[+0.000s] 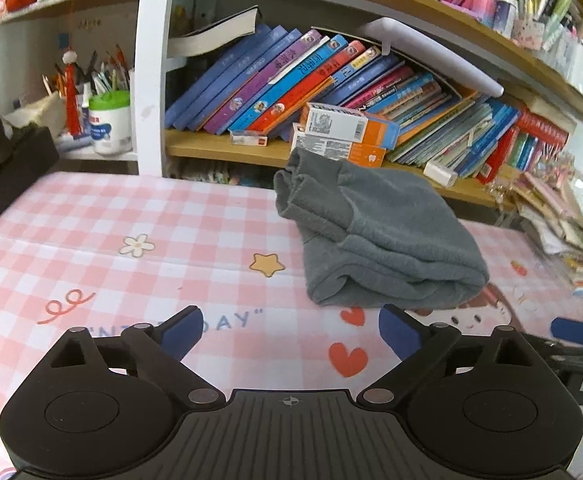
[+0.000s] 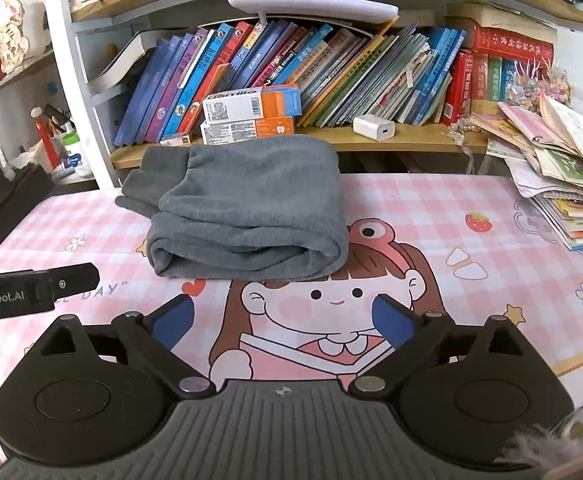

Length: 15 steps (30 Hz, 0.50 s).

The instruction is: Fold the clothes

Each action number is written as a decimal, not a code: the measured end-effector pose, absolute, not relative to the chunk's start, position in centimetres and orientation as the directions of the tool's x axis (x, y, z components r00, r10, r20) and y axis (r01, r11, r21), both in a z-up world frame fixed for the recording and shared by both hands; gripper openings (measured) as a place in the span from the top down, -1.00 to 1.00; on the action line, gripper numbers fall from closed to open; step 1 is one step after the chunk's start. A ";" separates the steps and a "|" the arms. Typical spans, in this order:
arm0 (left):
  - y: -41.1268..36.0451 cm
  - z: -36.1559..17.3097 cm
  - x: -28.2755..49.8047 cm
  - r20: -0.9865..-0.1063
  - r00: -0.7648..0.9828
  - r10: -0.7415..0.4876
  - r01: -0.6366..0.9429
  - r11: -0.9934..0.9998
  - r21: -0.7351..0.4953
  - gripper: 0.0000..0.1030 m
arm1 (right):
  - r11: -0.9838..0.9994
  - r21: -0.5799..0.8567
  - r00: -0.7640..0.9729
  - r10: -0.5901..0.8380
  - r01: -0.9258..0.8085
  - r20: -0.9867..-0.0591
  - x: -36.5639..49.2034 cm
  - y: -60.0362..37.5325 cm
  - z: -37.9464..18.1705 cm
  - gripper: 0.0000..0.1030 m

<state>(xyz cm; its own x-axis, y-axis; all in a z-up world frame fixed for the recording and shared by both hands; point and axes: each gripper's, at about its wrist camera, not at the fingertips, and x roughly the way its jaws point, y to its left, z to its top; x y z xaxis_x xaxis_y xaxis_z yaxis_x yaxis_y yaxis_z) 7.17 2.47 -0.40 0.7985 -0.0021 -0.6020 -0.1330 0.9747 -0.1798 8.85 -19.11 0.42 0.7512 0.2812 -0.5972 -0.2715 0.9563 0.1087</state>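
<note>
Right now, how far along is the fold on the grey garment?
Looks done: the grey garment lies folded in a compact bundle on the pink checked tablecloth. In hand: nothing; the left gripper and the right gripper both have open jaws, short of it. Left: apparently nothing; no other clothes visible.

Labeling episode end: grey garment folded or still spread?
Folded. The grey garment lies as a compact layered bundle on the tablecloth, rolled fold edge facing the cameras. Both hand-held grippers are open, clear of it.

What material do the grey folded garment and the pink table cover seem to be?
Grey garment: probably fleece or brushed knit; matte, fuzzy surface and soft thick folds. Pink checked table cover: likely a printed plastic or coated sheet; smooth, with a straight crease, though cloth is possible.
</note>
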 end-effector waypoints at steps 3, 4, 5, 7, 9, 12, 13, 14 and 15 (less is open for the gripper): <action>2.2 -0.4 6.8 -0.599 0.801 0.018 -0.138 0.978 -0.155 -0.91 | 0.957 0.100 0.755 0.277 -0.272 -0.594 8.5 -19.0 0.5 -0.91; 2.2 -0.3 6.7 -0.598 0.801 0.024 -0.139 0.979 -0.147 -0.93 | 0.957 0.100 0.756 0.276 -0.271 -0.593 8.4 -18.9 0.5 -0.92; 2.1 -0.3 6.5 -0.597 0.802 0.031 -0.141 0.980 -0.139 -0.95 | 0.957 0.101 0.757 0.276 -0.270 -0.592 8.3 -18.9 0.5 -0.92; 2.0 -0.3 6.3 -0.595 0.803 0.042 -0.144 0.982 -0.124 -0.96 | 0.958 0.101 0.758 0.276 -0.269 -0.591 8.2 -18.9 0.6 -0.92; 1.9 -0.2 6.3 -0.597 0.802 0.038 -0.143 0.981 -0.130 -0.96 | 0.958 0.102 0.760 0.275 -0.268 -0.589 8.1 -18.8 0.6 -0.92; 1.8 -0.3 6.2 -0.600 0.799 0.036 -0.137 0.983 -0.124 -0.97 | 0.959 0.101 0.759 0.273 -0.266 -0.591 7.9 -18.6 0.5 -0.93; 1.8 -0.3 6.2 -0.602 0.798 0.036 -0.134 0.984 -0.120 -0.97 | 0.959 0.101 0.759 0.273 -0.266 -0.592 7.8 -18.6 0.4 -0.93; 1.7 -0.4 6.2 -0.604 0.796 0.035 -0.131 0.985 -0.116 -0.98 | 0.959 0.101 0.758 0.273 -0.266 -0.593 7.7 -18.6 0.4 -0.93; 1.7 -0.4 6.2 -0.605 0.795 0.035 -0.131 0.985 -0.115 -0.99 | 0.959 0.102 0.756 0.273 -0.266 -0.595 7.7 -18.5 0.3 -0.93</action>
